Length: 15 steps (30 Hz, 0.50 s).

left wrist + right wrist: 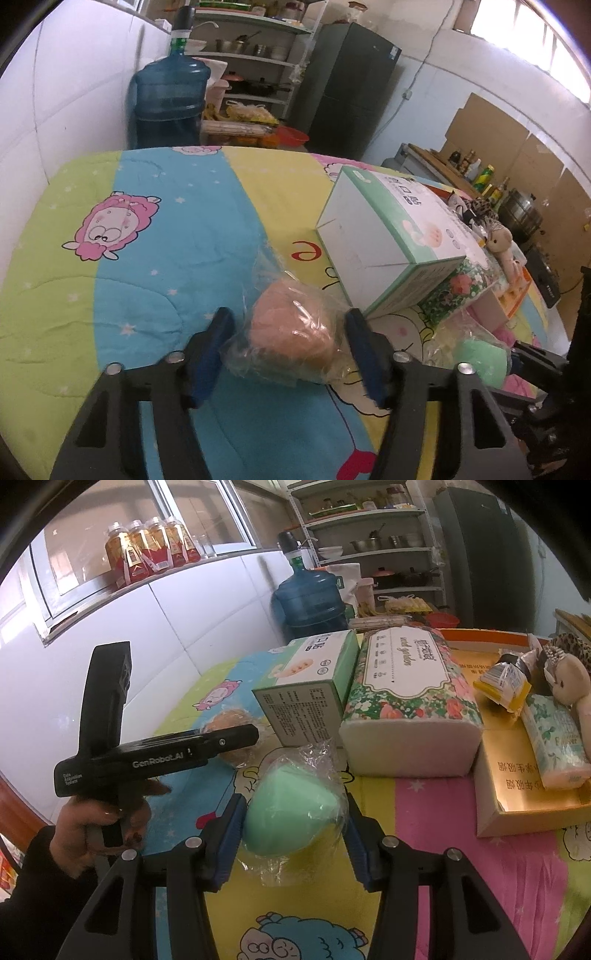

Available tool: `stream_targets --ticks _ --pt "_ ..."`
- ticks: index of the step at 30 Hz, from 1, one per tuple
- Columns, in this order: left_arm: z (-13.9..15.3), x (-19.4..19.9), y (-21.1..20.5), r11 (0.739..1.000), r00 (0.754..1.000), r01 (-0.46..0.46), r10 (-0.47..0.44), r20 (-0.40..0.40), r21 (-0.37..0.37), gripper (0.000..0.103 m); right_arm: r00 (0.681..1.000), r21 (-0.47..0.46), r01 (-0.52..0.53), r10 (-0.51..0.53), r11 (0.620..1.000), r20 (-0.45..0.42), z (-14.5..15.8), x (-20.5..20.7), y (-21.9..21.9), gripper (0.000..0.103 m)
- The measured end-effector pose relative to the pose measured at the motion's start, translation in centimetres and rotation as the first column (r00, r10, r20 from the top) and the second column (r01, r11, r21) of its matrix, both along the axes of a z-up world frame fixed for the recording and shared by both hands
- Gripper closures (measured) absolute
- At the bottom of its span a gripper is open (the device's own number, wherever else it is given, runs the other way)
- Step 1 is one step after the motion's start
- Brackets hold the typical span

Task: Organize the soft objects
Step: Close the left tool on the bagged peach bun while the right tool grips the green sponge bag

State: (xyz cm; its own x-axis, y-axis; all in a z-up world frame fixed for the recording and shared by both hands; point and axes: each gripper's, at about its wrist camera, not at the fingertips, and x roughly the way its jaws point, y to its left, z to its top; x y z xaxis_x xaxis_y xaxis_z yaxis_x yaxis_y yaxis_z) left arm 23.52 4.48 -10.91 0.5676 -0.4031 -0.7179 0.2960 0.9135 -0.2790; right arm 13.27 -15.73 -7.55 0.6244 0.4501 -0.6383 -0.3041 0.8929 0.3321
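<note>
A peach-coloured soft ball in clear plastic wrap [291, 332] lies on the cartoon quilt between the fingers of my left gripper [290, 338]. The jaws are wide and the blue pads stand at its sides. A mint green soft ball in clear wrap [293, 806] lies between the fingers of my right gripper [295, 823], with the pads at its edges. The left gripper's body [159, 753] and the peach ball [232, 720] show in the right wrist view. The green ball shows at the lower right of the left wrist view [480, 360].
A white and green box [388, 236] and a floral tissue pack [406, 698] stand just beyond the balls. A gold cardboard tray [524, 775] at the right holds a small tissue pack [554, 746], a plush toy [569, 675] and a snack packet. A blue water jug [170, 103] stands behind the quilt.
</note>
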Motion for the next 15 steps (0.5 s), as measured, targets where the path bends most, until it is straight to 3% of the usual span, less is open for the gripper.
stream_targets --ticks 3,9,15 --pt "0.3 -0.5 0.0 1.000 1.000 0.000 0.000 0.020 -0.006 0.047 1.000 -0.001 0.000 0.000 1.000 0.002 0.0 0.1 -0.1 0.052" --pt "1.0 -2.0 0.3 0.999 0.998 -0.028 0.029 0.061 -0.021 0.047 1.000 -0.005 0.000 0.000 1.000 0.013 0.3 -0.2 -0.4 0.052" --pt "2.1 -4.9 0.7 0.992 0.986 -0.120 0.122 0.116 -0.031 0.047 0.999 -0.016 0.000 0.001 1.000 0.034 0.8 -1.0 -0.7 0.052"
